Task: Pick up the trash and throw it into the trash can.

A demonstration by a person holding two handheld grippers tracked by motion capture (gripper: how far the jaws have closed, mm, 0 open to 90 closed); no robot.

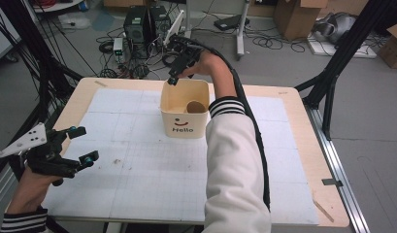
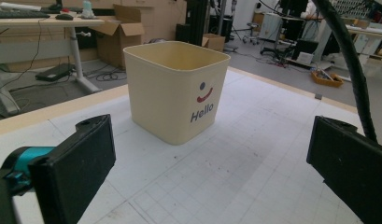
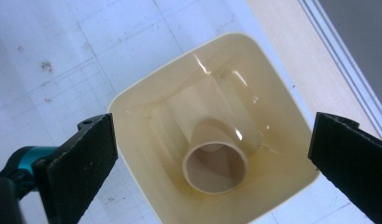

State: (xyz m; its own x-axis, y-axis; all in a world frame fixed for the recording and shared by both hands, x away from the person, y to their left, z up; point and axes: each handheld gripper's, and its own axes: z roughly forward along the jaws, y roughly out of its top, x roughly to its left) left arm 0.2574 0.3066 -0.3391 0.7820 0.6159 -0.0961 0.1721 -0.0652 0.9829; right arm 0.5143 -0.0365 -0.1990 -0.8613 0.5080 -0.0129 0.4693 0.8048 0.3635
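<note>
Right gripper (image 3: 212, 140) jaws wide apart, holding nothing, hovering over cream bin (image 3: 132, 154); brown cup (image 3: 215, 161) lies directly below it inside; left gripper (image 2: 207, 158) spread wide, empty, bin ahead of it.

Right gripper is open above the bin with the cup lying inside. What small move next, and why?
Probably lower the right gripper straight down into the cream bin, keeping the jaws open. They stand wide apart above the rim, and the beige cup lies tilted at the bottom, untouched, roughly centred between them, so descent comes before closing.
</note>
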